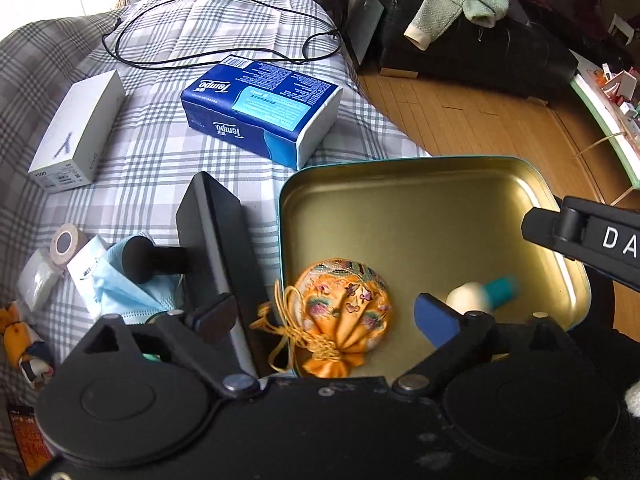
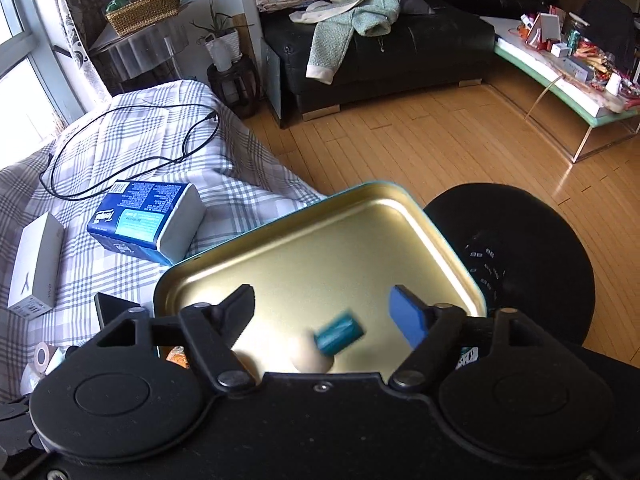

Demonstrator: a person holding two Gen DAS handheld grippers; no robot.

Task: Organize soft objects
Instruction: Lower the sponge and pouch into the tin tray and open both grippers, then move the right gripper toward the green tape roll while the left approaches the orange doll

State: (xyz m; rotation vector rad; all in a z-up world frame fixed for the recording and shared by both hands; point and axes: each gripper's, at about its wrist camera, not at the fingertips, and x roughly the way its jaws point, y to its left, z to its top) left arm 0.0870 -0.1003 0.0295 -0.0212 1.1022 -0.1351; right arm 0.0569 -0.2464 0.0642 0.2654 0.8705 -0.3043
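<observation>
Open right gripper [image 2: 322, 312] above teal-and-cream toy [image 2: 328, 346] in tin [image 2: 280, 256].

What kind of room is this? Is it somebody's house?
Probably a living room in someone's home. There's a black sofa with a green sweater thrown on it, a wooden floor, and a low table crowded with odds and ends.

Black grippers [image 1: 326, 318] (blue pads [image 1: 434, 320])

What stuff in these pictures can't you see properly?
- Teal-and-cream toy in the tin: blurred in both views, so I cannot tell what it is.
- Orange pouch: right view shows only a sliver behind the right gripper.
- Small things beside the mask: cut off by the left view's edge.
- White box: label too small to read.
</observation>
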